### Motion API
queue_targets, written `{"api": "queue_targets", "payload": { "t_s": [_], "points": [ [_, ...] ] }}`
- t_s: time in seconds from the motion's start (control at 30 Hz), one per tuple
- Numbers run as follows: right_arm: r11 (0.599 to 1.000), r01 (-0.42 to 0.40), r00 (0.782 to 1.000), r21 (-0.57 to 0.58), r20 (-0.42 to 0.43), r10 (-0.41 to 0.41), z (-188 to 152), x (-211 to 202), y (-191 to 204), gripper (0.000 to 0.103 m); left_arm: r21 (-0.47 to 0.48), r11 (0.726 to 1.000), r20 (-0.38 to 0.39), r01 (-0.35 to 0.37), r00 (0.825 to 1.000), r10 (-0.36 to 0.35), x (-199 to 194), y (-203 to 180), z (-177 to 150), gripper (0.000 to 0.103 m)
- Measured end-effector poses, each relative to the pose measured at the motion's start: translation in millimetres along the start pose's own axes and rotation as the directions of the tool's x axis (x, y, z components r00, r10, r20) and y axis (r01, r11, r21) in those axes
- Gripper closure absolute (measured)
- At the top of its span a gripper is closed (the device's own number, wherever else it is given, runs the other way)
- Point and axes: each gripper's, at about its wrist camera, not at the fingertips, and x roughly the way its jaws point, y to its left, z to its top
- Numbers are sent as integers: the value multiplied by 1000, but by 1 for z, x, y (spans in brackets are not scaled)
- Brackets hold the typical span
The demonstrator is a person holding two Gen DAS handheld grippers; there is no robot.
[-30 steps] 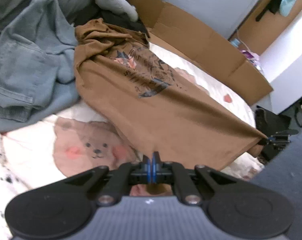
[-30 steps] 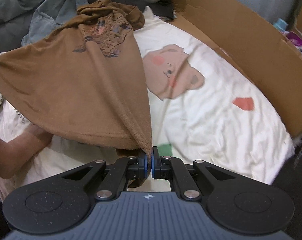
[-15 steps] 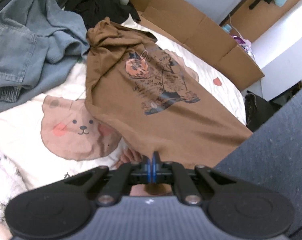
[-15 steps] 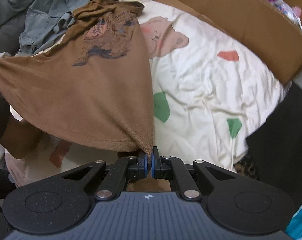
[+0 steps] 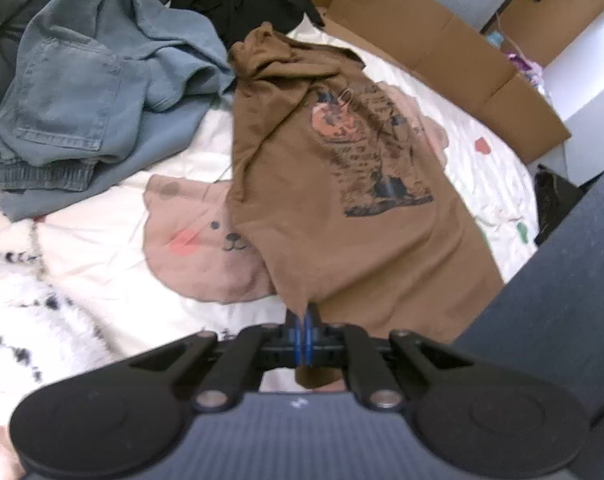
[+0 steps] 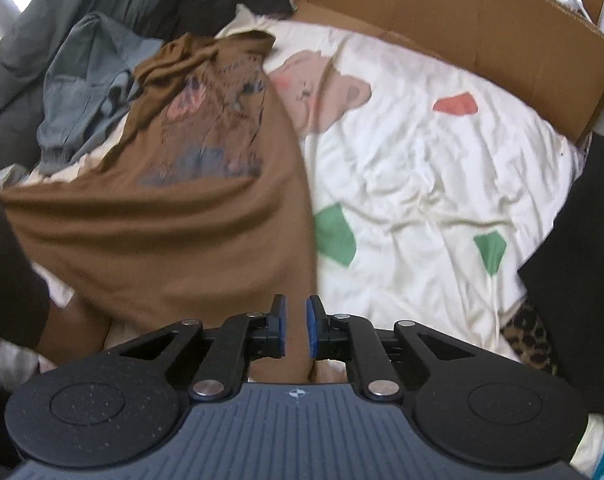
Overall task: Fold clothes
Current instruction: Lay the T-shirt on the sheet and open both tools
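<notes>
Brown t-shirt (image 5: 334,216) is laid out on a cream bedsheet (image 5: 101,240) with cartoon bears printed on it, graphic side up, running from the near hem away toward a bunched-up collar end. Going left to right in the left wrist view: a heap of blue-grey denim (image 5: 85,92) sits off to the left, just touching the shirt's crumpled top, then a pink bear print half covered by the shirt's left edge, then the shirt itself, then a cardboard box wall (image 5: 442,48) along the far right side of the bed. The left gripper (image 5: 303,334) has its blue pads pressed together on the near left corner of the hem, so that corner is pinched and a bit of fabric hangs below the fingers.

In the right wrist view the shirt fills the left half and the bare sheet with green and red patches fills the right. The right gripper (image 6: 295,326) sits at the shirt's near right corner with its jaws opening; there's a visible gap between the blue pads, brown fabric is right there in the gap, and the pads aren't pressing on it.

Hard to read: the far end of the shirt is so scrunched that sleeves and neckline can't be told apart. Both views are motion-blurred, so the print is just an orange blob and dark scribbles. A dark blurry shape blocks the right edge of the left view, and the hem's middle is hidden behind the gripper bodies.
</notes>
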Motion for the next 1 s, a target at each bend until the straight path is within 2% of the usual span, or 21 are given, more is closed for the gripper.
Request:
{"api": "queue_targets", "payload": {
  "t_s": [0.13, 0.23, 0.27, 0.3, 0.37, 0.47, 0.6, 1.0],
  "points": [
    [1000, -10, 999, 25, 33, 9, 19, 22, -4, 93, -42, 998, -50, -50, 998, 48, 4, 12, -7, 100],
    [999, -29, 998, 34, 54, 27, 34, 42, -3, 83, -101, 993, -107, -54, 993, 44, 7, 18, -8, 95],
    [999, -28, 998, 30, 65, 26, 38, 48, -2, 73, -126, 991, -87, -53, 995, 42, 3, 20, -4, 86],
    [999, -24, 997, 24, 77, 23, 42, 53, -1, 71, -151, 987, -67, -51, 997, 41, 0, 22, -1, 73],
    [999, -34, 995, 36, 92, 31, 47, 63, -4, 70, -147, 988, -55, -52, 997, 44, -1, 23, 9, 62],
    [997, -53, 992, 61, 113, 46, 54, 77, -10, 70, -90, 993, -49, -77, 996, 73, 2, 18, 29, 58],
    [995, -55, 990, 81, 132, 44, 54, 90, -17, 70, -90, 992, -3, -91, 996, 91, 7, 17, 61, 46],
    [978, -123, 972, 166, 219, 85, 55, 121, -24, 70, 33, 997, 131, -73, 989, 68, 64, -11, 188, 43]
  ]
}}
